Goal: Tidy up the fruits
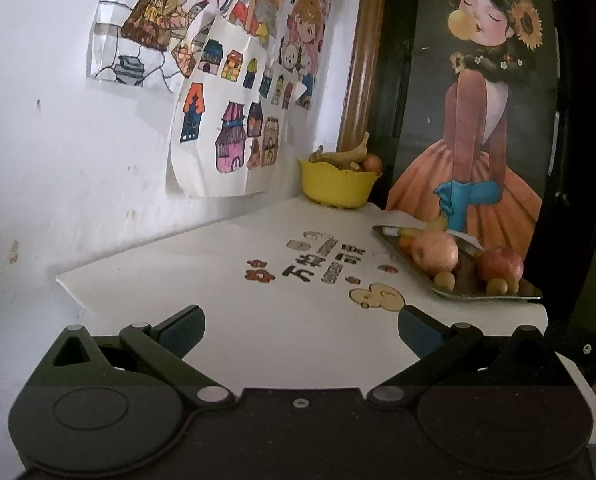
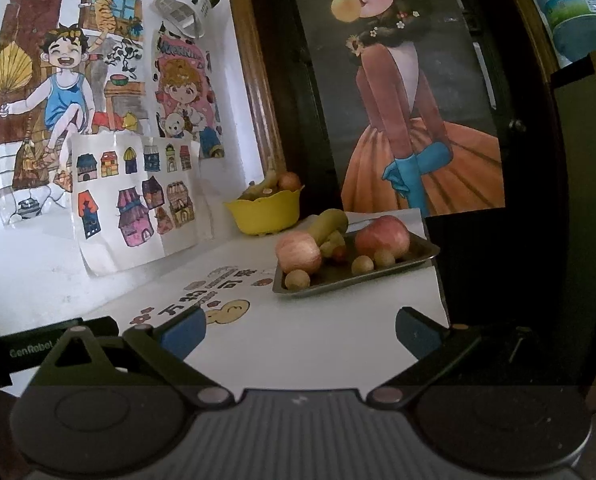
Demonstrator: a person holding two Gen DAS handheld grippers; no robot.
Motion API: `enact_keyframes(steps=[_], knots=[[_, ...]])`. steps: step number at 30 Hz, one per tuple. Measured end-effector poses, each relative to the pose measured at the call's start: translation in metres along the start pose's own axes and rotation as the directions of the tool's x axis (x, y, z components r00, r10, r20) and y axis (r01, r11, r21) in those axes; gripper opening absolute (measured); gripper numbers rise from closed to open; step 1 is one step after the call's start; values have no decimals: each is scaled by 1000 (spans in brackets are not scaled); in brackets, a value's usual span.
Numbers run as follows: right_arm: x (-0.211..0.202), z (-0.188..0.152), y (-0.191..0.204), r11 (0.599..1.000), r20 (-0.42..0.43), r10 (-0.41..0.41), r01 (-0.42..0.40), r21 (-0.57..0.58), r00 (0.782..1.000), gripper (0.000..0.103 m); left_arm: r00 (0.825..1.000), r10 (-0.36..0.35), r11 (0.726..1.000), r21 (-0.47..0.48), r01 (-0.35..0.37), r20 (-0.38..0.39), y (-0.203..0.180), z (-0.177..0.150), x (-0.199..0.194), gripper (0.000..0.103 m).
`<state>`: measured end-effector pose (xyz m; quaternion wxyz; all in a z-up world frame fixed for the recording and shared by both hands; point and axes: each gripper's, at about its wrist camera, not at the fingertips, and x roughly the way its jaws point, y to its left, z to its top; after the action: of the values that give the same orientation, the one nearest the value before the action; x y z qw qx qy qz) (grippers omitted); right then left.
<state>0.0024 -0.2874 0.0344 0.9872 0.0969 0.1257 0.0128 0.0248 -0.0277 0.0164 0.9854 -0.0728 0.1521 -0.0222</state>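
From the left wrist view, the left tool (image 1: 301, 330) hangs over the white bench (image 1: 257, 320) with its jaws spread wide and nothing between them. A metal tray (image 1: 450, 294) sits near the bench's right edge, well ahead of the tool, and carries two apples (image 1: 435, 252), several small round fruits (image 1: 444, 280) and a yellowish piece at its far end. A yellow bowl (image 1: 338, 186) stands in the far corner against the wall, holding bananas (image 1: 344, 156) and a reddish round fruit. Children's drawings (image 1: 225, 92) hang on the wall to the left, and a poster of a girl (image 1: 486, 120) in an orange dress stands behind the tray. From the right wrist view, the right tool (image 2: 301, 330) is likewise wide open and empty above the bench (image 2: 298, 352). The tray (image 2: 358, 278) lies ahead and slightly right, with two apples (image 2: 298, 252), a banana (image 2: 330, 224) lying between them, and small round fruits (image 2: 297, 280) along the near side. The yellow bowl (image 2: 265, 216) sits just behind the tray, near the wall with the drawings (image 2: 137, 200)
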Motion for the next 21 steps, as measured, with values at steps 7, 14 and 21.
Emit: enact_keyframes(steps=[7,14,21], knots=[[-4,-2,-1,1000,1,-8,8,1,1000,103,1000,-5,1000,1,5,-11,1,-2,1,102],[-3,-6,-4,1000,-13,4,-4,15,1000,103,1000,9,1000,8,-8,-22,0,-3,4,102],[-1,-7,-6,1000,-19,-3,4,27,1000,103,1000,6,1000,13,-5,-25,-2,-3,5,102]])
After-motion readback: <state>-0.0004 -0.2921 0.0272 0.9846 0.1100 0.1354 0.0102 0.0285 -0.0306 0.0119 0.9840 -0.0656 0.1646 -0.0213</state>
